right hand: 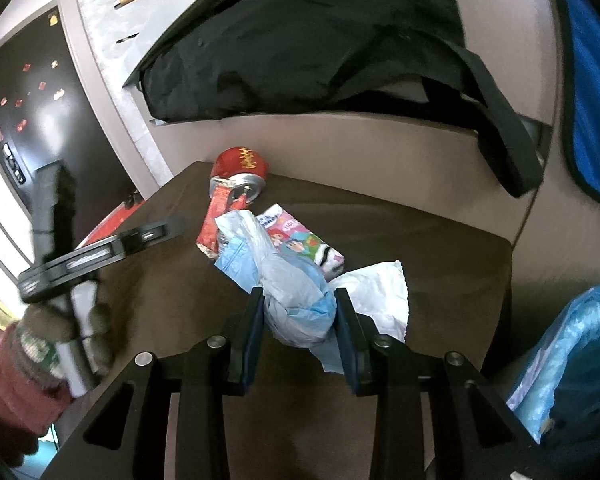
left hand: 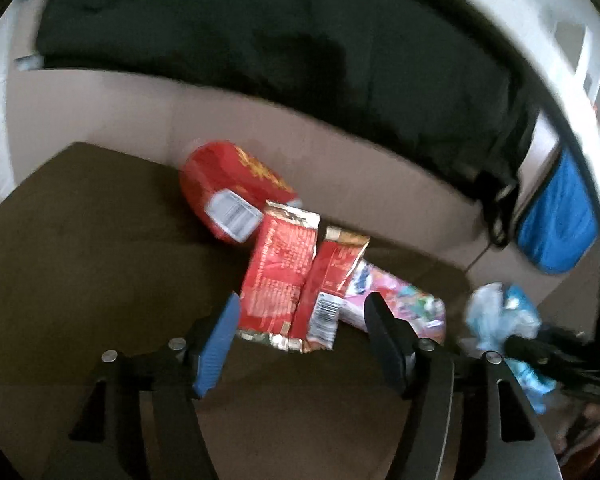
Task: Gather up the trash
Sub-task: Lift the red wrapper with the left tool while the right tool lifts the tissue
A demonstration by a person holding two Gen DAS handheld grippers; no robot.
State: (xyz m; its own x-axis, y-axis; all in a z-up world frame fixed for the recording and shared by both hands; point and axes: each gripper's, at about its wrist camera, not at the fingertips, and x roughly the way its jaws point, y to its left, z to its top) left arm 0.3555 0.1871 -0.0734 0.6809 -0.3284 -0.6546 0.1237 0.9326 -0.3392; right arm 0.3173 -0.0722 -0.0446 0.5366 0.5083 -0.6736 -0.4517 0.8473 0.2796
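The right tool is clamped on a crumpled blue-white plastic bag, so collection is under way. On the brown table the rest is uncollected: red wrappers, a red can at 11 o'clock of them, a pink carton at 3 o'clock. The left tool hangs spread apart above the wrappers, gripping nothing

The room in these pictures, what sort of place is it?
Probably a home living room: a brown low table strewn with snack wrappers and a red can, beside a beige sofa draped with black clothing.
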